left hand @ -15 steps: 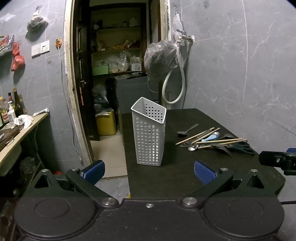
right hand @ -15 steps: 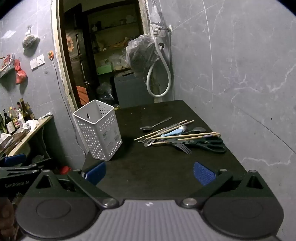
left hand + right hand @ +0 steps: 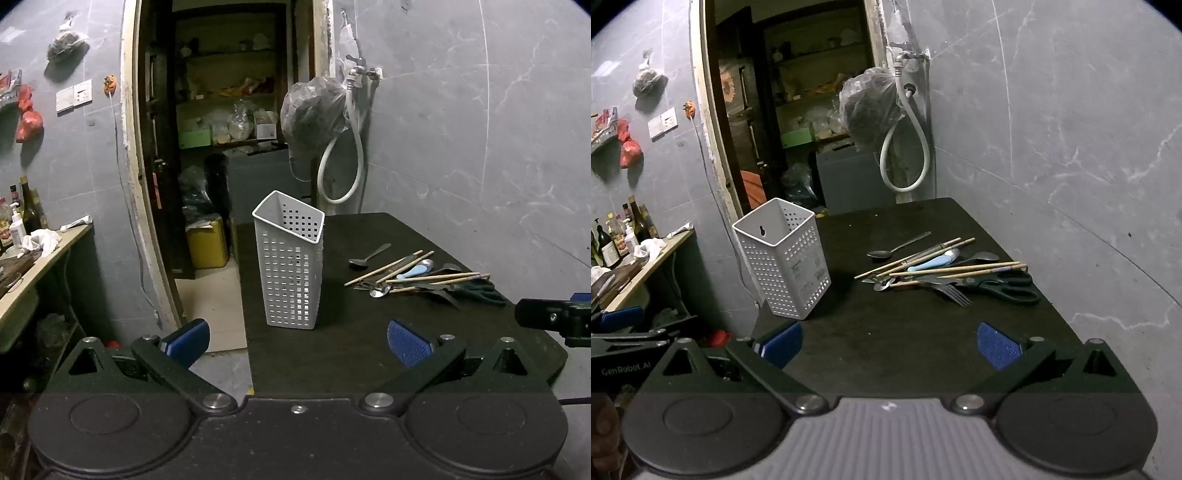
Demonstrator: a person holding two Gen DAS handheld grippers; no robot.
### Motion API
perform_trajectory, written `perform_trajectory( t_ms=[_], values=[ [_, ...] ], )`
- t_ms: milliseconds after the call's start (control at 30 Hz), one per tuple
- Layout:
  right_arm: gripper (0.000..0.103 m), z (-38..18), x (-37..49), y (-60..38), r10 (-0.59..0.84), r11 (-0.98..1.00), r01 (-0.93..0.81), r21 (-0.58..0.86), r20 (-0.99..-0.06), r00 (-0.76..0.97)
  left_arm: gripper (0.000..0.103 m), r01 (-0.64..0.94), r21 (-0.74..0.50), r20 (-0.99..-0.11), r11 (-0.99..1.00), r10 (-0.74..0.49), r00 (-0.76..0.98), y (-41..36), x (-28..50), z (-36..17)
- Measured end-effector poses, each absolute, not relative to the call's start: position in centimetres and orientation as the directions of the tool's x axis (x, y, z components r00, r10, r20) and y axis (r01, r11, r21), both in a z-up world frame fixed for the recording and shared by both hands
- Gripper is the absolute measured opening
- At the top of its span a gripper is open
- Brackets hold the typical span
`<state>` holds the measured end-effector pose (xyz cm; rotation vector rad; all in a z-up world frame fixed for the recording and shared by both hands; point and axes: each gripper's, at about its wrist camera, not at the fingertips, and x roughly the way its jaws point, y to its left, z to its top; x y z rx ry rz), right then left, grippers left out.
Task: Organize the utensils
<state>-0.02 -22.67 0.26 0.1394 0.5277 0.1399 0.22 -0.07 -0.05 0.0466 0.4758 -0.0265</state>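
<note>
Nothing much has moved since half a second ago: both views look the same, basket and cutlery pile sitting exactly where they were, maybe a hair of camera drift at most.

Going left to right: the left tongs (image 3: 298,339) are spread as wide as they go with nothing between the blue pads. Ahead of them stands the white perforated utensil basket (image 3: 291,273), upright on the left part of the black counter (image 3: 354,343), and it looks empty from what I can see of the inside. Further right is the heap: a metal spoon (image 3: 367,257) a bit apart from the rest, then wooden chopsticks (image 3: 388,266), a blue-handled spoon (image 3: 415,271), and the dark-handled scissors (image 3: 476,290) at the far end. The right tongs (image 3: 889,341) are also wide open and holding nothing, hovering over the near edge of the counter.

So progress-wise I'd say zero so far. Everything's loose on the counter, nothing's in the basket, and every piece is left to pick up.

View differences: the right wrist camera shows a fork (image 3: 955,293) in the pile clearly, plus the keyhole slot in the basket's back wall. On the left wrist camera the fork is basically lost in the clutter, but you do see the tip of the other tool poking in at the right edge.
</note>
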Motion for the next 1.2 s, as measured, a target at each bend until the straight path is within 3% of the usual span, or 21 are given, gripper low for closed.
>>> perform_trajectory(
  t_ms=[1200],
  values=[
    [0.103, 0.2, 0.6, -22.5, 0.144, 0.984, -0.067, 0.164, -0.518, 0.843, 0.102, 0.062, 0.028, -0.496, 0.998, -0.04, 0.868, 0.3, 1.8, -0.8]
  ],
)
